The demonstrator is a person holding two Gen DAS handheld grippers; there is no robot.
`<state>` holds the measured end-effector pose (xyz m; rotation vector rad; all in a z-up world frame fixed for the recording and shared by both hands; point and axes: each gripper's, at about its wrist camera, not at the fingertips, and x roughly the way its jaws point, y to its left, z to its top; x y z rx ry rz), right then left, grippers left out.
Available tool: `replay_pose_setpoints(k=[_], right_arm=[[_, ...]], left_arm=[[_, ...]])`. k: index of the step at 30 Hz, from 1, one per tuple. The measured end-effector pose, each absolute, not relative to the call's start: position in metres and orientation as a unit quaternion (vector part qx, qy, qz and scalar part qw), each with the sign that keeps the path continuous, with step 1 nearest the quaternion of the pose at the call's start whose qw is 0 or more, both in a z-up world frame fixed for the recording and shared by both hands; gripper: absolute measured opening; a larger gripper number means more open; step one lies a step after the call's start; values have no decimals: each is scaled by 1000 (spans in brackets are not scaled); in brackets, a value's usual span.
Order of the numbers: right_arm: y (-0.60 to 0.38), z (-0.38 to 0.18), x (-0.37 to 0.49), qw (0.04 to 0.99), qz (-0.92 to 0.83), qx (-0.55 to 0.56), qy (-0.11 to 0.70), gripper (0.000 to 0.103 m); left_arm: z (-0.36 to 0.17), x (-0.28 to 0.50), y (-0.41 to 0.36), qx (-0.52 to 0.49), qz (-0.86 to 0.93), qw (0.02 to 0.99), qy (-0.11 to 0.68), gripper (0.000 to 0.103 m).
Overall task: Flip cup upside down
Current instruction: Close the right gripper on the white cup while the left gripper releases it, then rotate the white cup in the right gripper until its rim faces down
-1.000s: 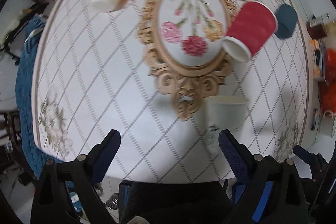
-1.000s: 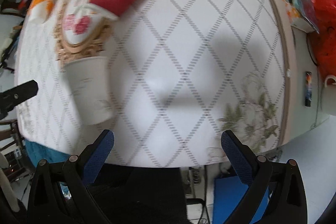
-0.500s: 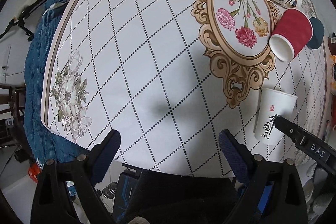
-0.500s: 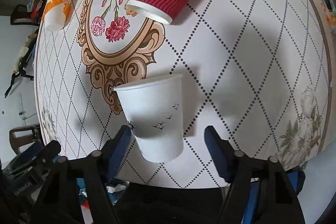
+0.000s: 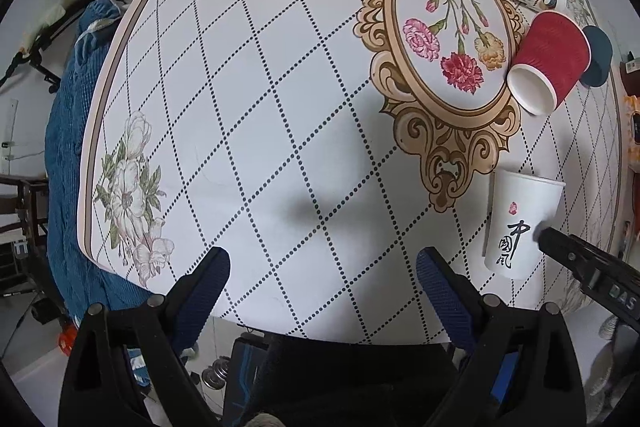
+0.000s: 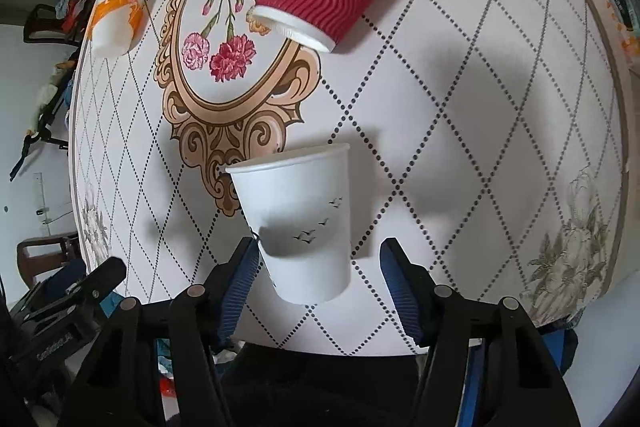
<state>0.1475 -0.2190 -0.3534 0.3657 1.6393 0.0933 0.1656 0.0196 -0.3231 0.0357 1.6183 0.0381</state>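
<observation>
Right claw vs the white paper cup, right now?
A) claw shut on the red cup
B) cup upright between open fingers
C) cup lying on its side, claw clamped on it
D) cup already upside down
B: in the right wrist view the white paper cup stands rim-up between the right claw fingers; the left finger looks near or at its wall, the other is clearly apart.
</observation>
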Motion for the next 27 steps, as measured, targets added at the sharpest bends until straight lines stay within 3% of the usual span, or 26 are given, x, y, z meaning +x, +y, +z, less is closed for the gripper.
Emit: replay_pose_setpoints(k=[6, 9, 14, 19, 27], right_arm=[[-215, -313, 150, 691, 75, 64, 716, 80], [-196, -287, 151, 709, 110, -69, 693, 84], [-141, -269, 132, 684, 192, -384, 591, 84], [-105, -300, 83, 533, 270, -689, 410, 84], [-129, -366, 28, 248, 386, -866, 199, 84]], left_arm=[[-324, 169, 13, 29, 8, 698, 716, 95], [-328, 170, 11, 31, 2, 698, 715, 95], [-339, 169, 11, 36, -1, 696, 718, 95], [-353, 166, 16, 28, 2, 689, 724, 95], [-373, 153, 27, 12, 16, 684, 729, 96]])
